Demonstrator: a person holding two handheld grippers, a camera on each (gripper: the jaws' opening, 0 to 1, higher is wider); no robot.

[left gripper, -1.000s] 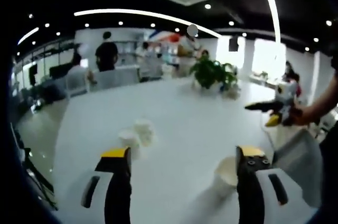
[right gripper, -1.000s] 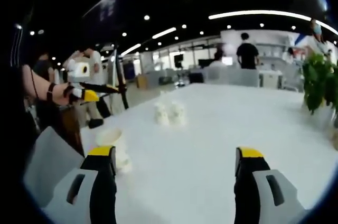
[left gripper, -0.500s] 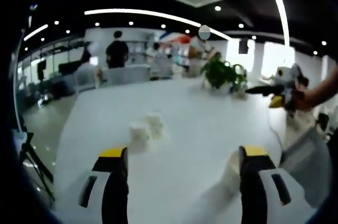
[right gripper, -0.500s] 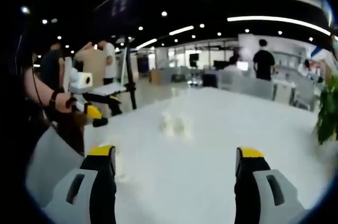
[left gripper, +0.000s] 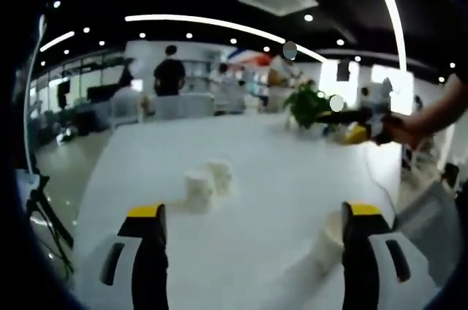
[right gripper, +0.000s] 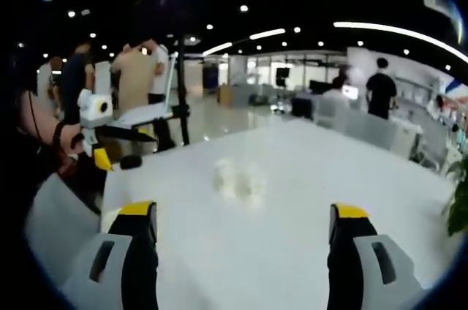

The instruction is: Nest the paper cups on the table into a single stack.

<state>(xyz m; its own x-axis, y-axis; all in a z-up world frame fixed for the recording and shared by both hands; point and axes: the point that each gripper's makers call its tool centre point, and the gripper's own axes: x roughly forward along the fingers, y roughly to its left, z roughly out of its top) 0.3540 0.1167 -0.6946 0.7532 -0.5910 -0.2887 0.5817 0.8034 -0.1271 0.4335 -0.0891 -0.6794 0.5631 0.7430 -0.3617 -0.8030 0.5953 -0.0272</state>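
Observation:
In the left gripper view two white paper cups (left gripper: 199, 189) (left gripper: 219, 175) stand side by side, upside down, on the white table (left gripper: 263, 171). A third cup (left gripper: 325, 240) stands upright just left of my right-hand jaw. My left gripper (left gripper: 254, 215) is open and empty, above the near table. The right gripper (left gripper: 362, 126), held in a hand, hangs at the right of that view. In the right gripper view the pair of cups (right gripper: 235, 177) is blurred at mid table, and the single cup (right gripper: 110, 218) peeks out beside the left-hand jaw. My right gripper (right gripper: 243, 211) is open and empty. The left gripper (right gripper: 96, 116) floats at the left.
A potted plant (left gripper: 307, 105) stands at the table's far end, and its leaves (right gripper: 461, 208) touch the right gripper view's edge. Chairs and several people fill the office behind. A grey chair back (left gripper: 428, 226) is close by the table's near side.
Both cameras have shifted: the right gripper view has swung left, so the plant has slid to its edge. The cups stand where they were. Both grippers stay open.

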